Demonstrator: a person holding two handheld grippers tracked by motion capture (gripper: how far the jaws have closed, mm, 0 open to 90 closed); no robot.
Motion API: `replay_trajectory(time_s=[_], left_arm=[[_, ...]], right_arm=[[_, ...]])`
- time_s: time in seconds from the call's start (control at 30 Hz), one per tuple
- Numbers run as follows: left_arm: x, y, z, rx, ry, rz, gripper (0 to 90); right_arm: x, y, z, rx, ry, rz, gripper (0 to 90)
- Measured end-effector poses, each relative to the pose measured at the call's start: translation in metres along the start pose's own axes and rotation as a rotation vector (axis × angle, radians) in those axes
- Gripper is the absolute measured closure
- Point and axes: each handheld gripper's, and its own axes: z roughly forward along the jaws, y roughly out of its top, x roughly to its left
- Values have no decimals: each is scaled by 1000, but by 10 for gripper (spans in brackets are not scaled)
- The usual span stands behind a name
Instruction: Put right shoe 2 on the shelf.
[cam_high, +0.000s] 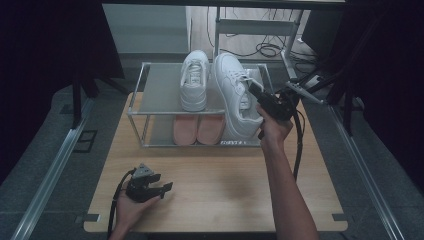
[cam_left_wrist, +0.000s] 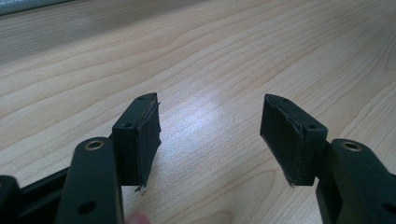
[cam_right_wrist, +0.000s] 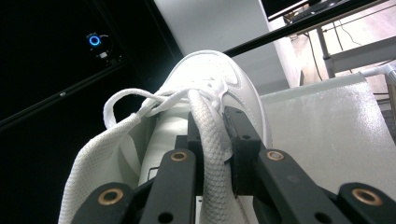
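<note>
The right gripper is held up at the right end of a clear two-tier shoe rack by a right hand whose forearm is stretched forward across the wooden table. Its jaws are closed on the padded collar edge of a white sneaker, which is seen in the high view tilted, its heel end lifted toward the gripper and its toe pointing away beyond the jaws. In the right gripper view the pinched white fabric is squeezed between the two black pads, with the white laces looped just ahead of the jaw tips and the rounded toe rising beyond them. A second white sneaker is set flat on the top shelf, to the left of the held one. A pair of pink shoes is stored on the lower shelf, though their shape is only dimly made out through the frame. The left gripper is rested low on the table near its front edge, cradled in the left hand, its jaws spread wide apart with bare wood between them.
</note>
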Motion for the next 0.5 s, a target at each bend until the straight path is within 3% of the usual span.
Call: replay_trajectory(time_s=[0.5], left_arm=[[2,0,-2,2,4,-8,383]], right_arm=[[0,5,20,12,-52,11,812]])
